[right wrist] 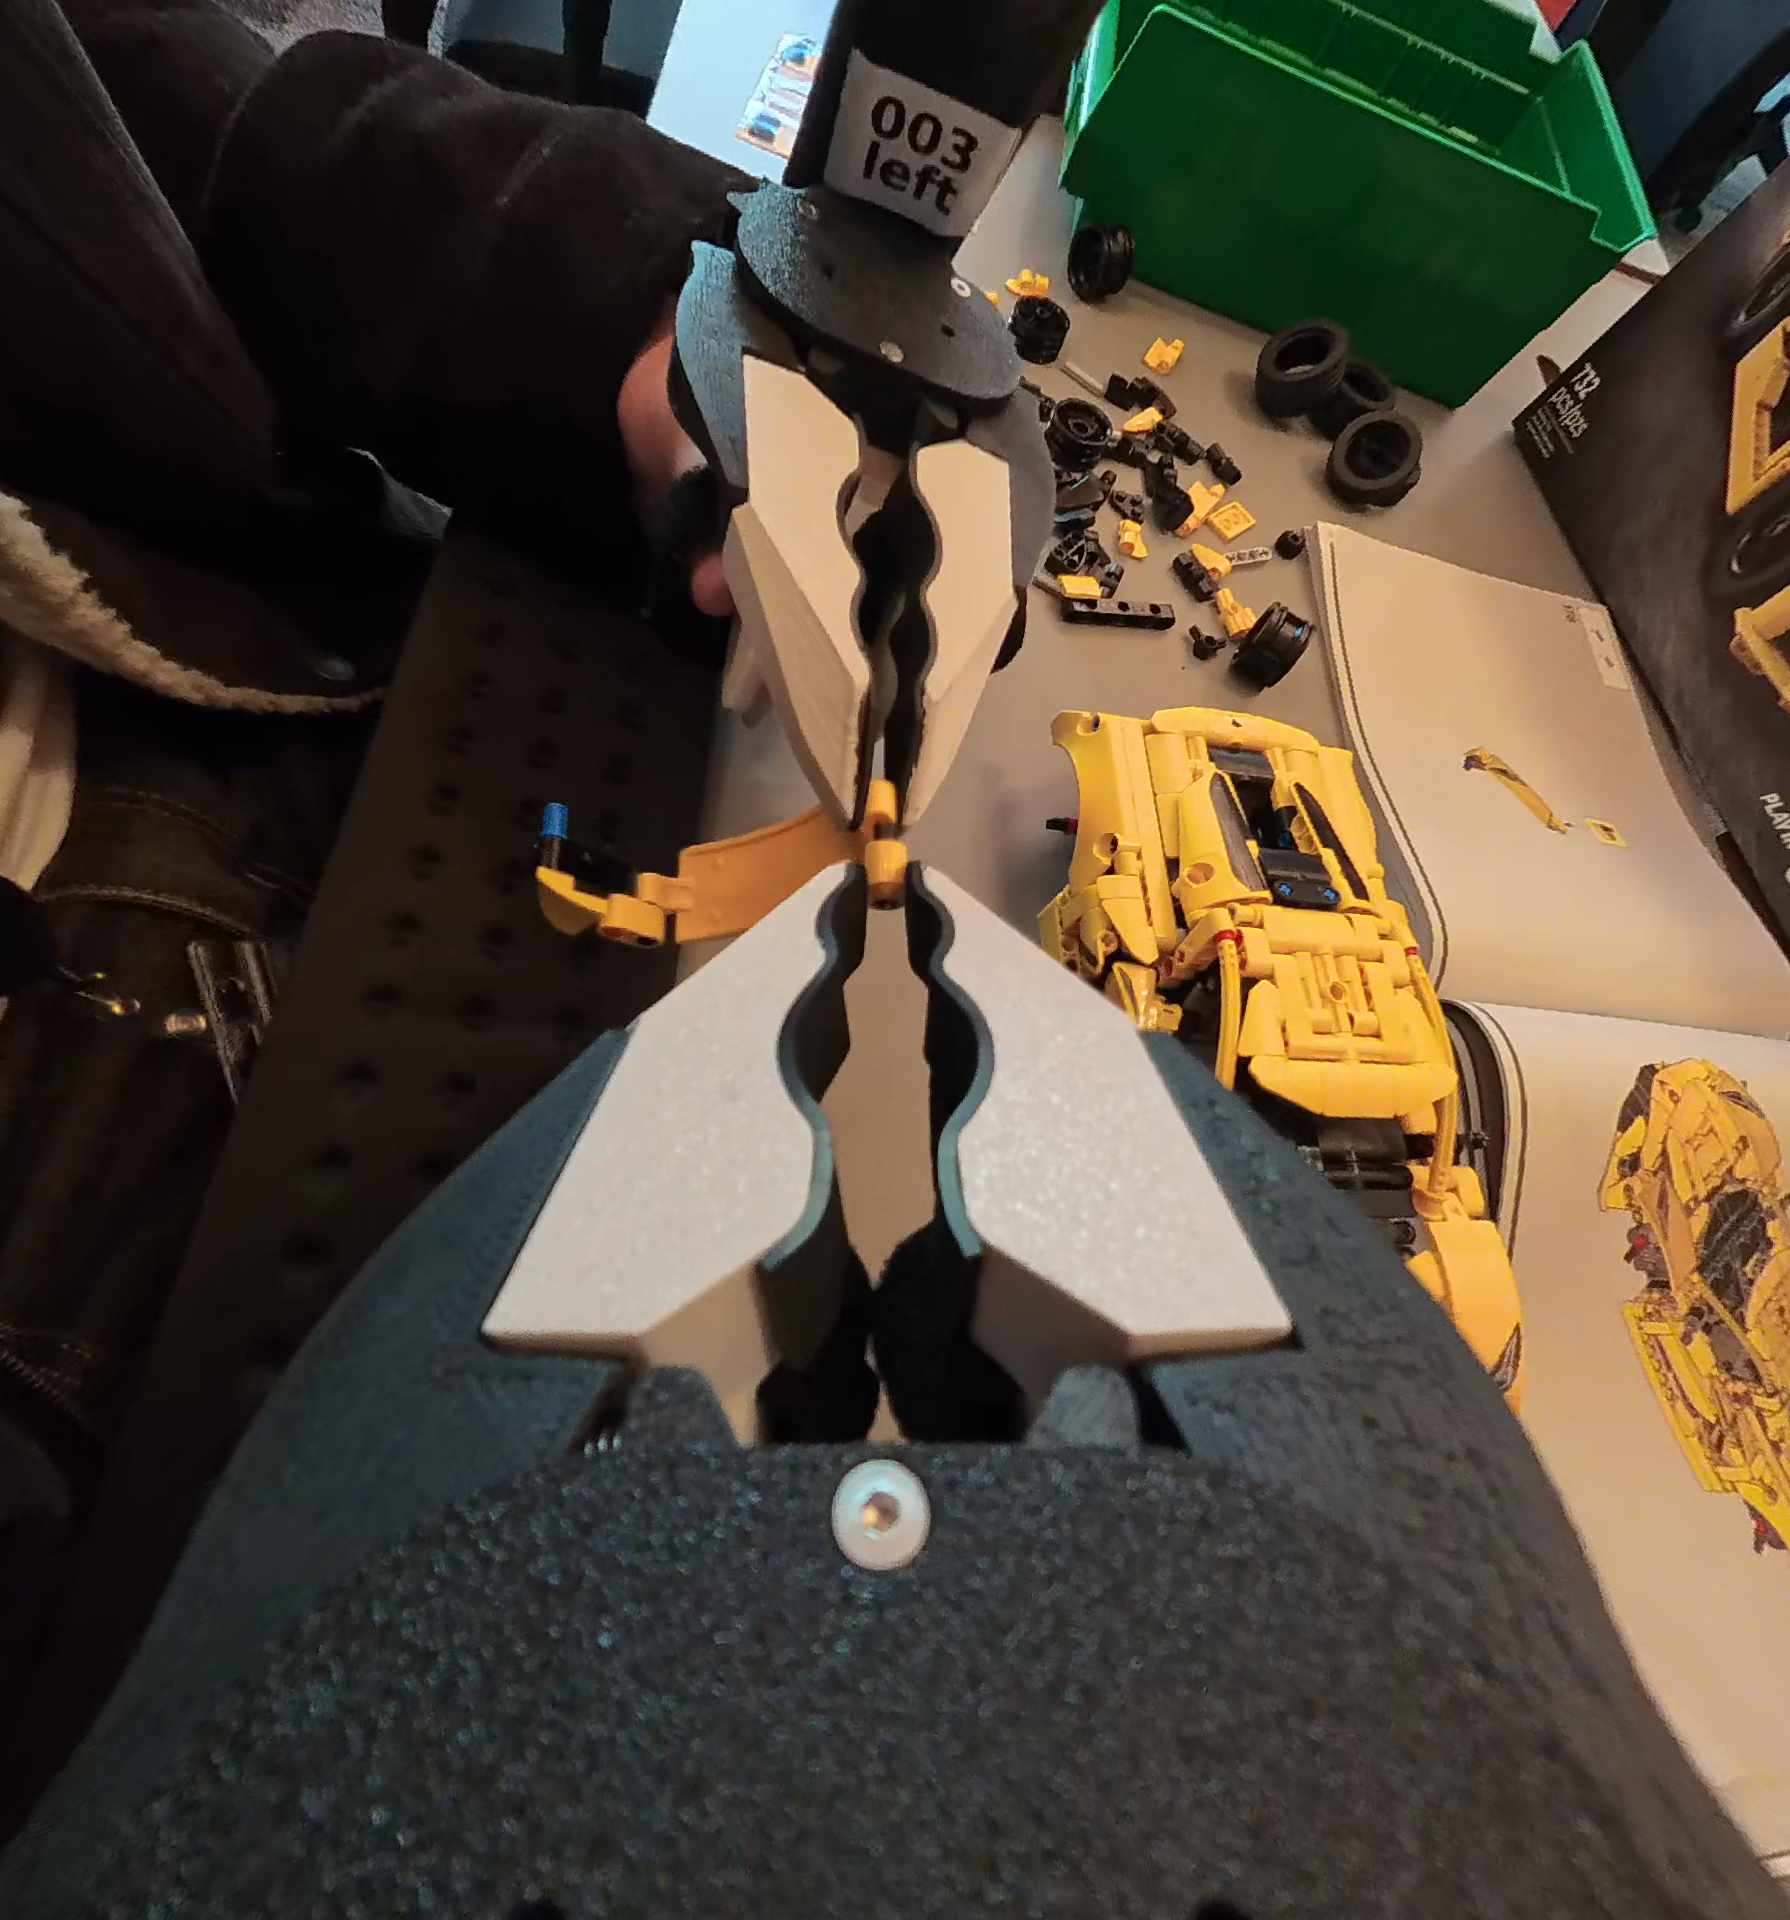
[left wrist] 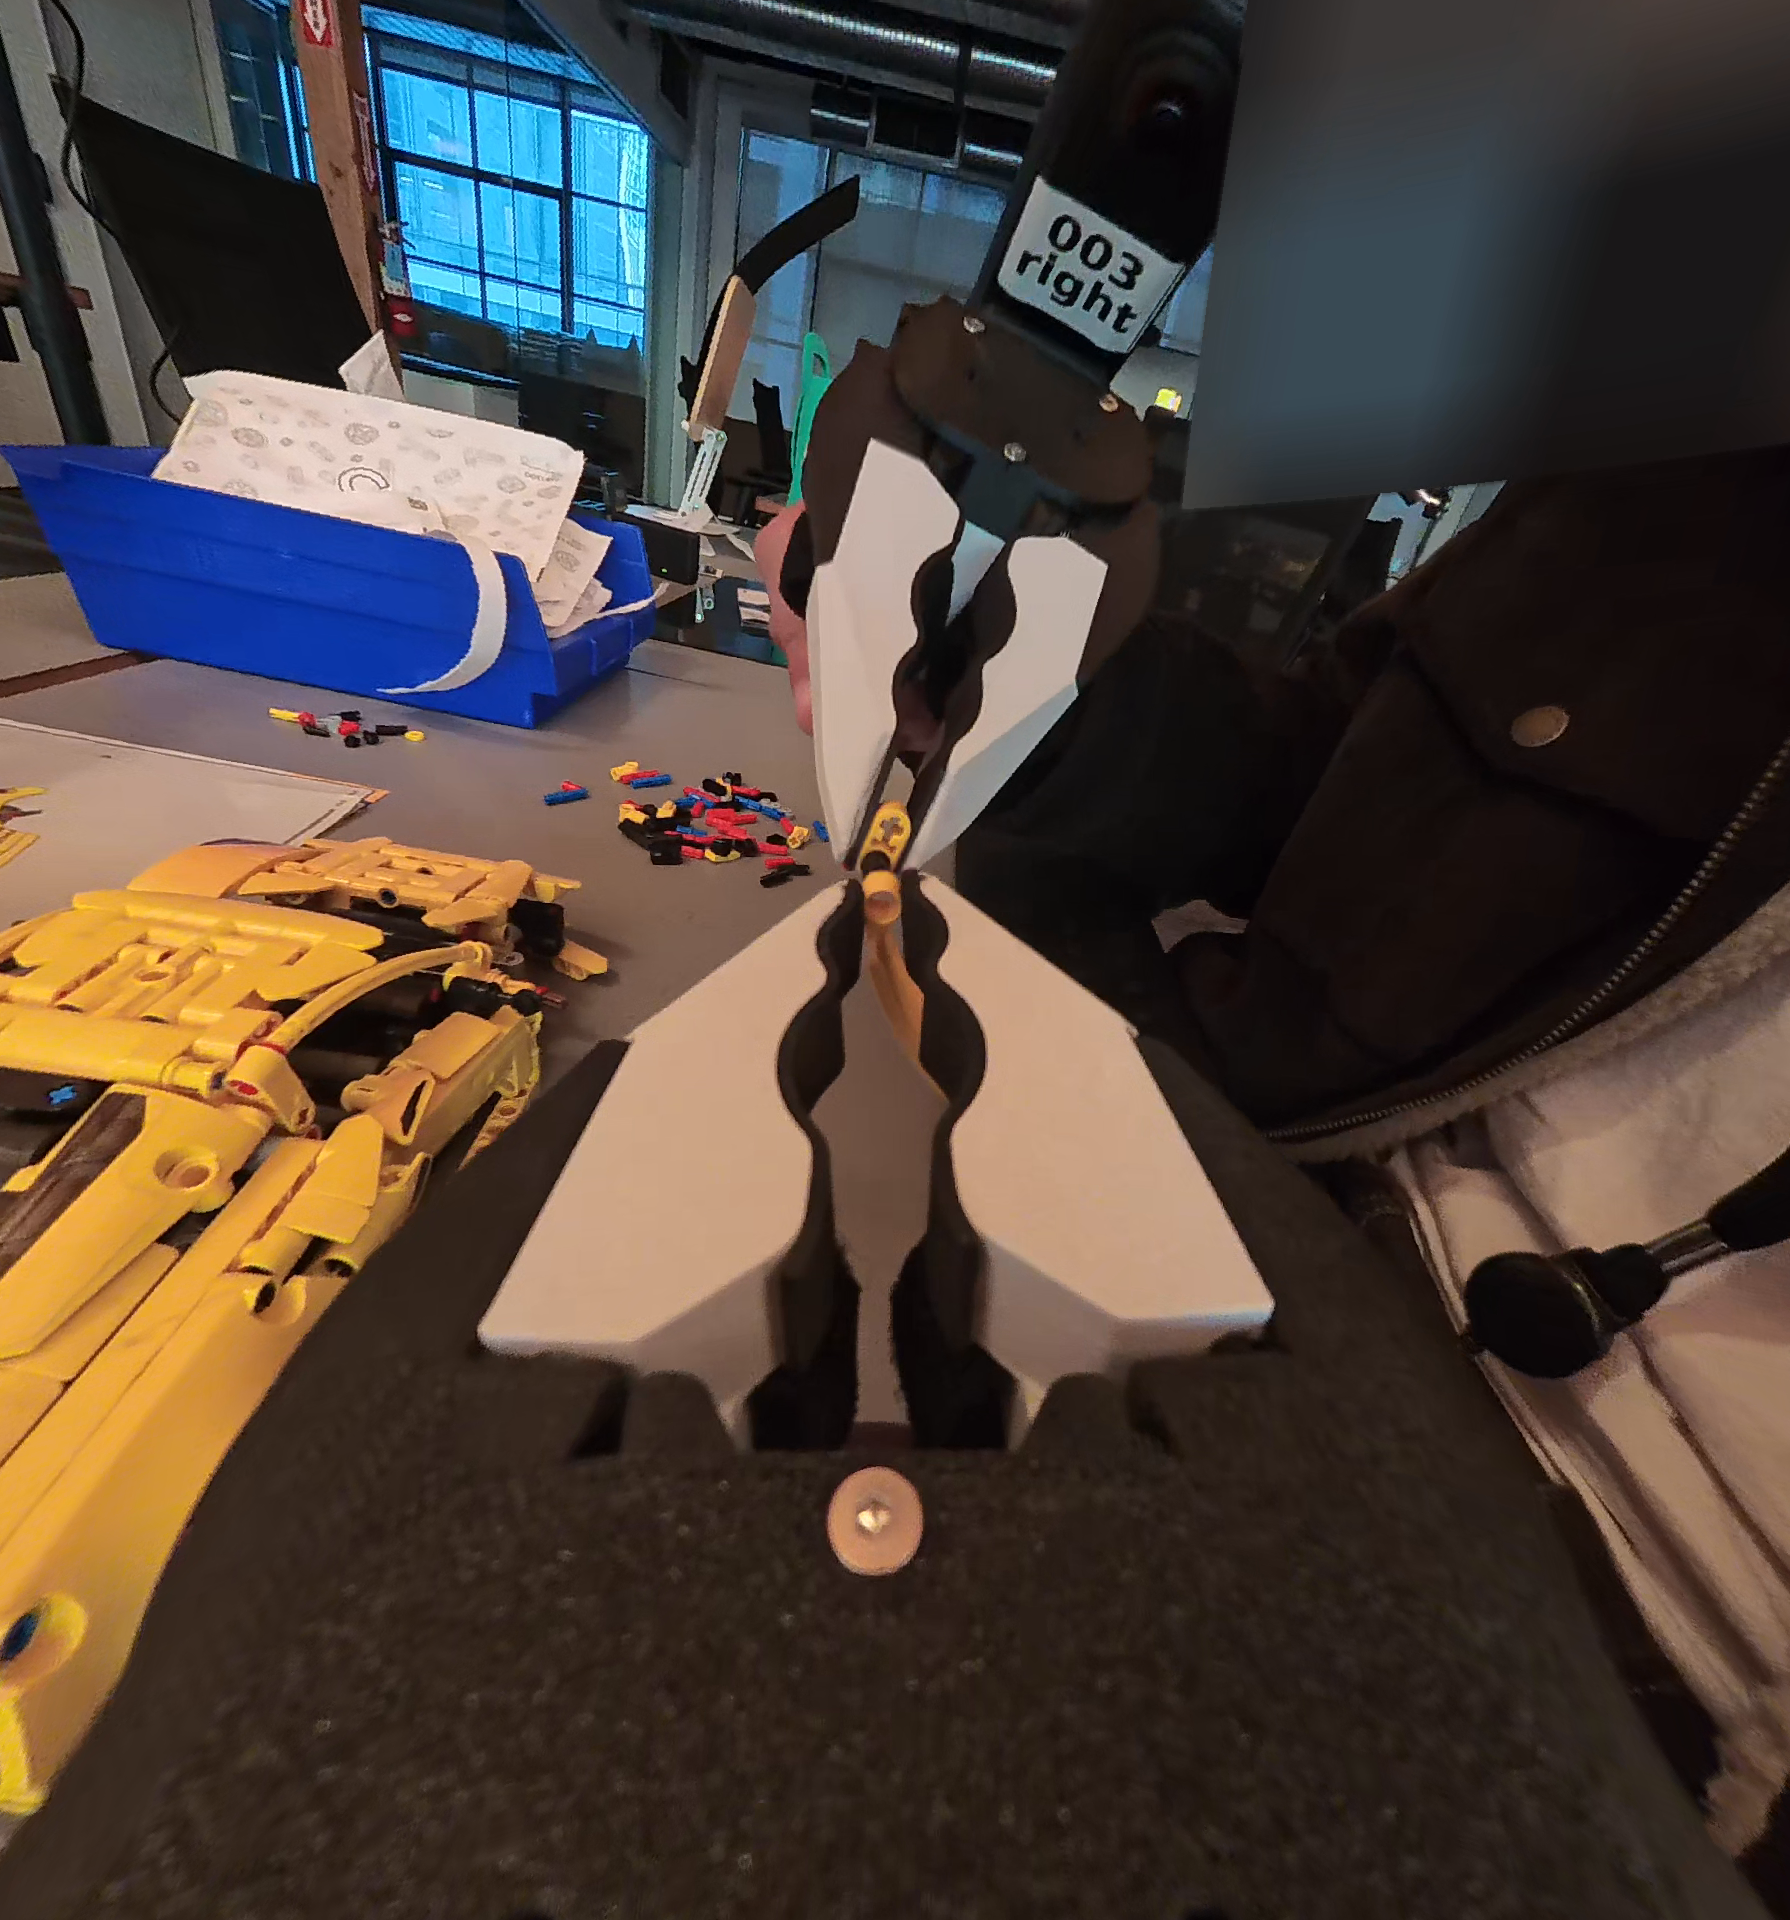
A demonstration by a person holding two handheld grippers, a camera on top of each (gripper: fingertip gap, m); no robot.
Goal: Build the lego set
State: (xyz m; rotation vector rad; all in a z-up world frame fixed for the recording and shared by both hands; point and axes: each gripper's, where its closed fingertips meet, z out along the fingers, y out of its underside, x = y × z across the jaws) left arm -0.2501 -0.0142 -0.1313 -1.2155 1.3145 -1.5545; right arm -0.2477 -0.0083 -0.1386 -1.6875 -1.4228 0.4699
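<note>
Both grippers pinching yellow pcs — tip-to-tip.

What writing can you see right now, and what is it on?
I don't quote writing; it stands on these:
White label on the right gripper: clear print.
White label on the left gripper: clear print.
Dark lego box: large and small print.
Red signs on the wooden post: too small to read.
Open instruction booklet: tiny marks, unreadable.
</note>
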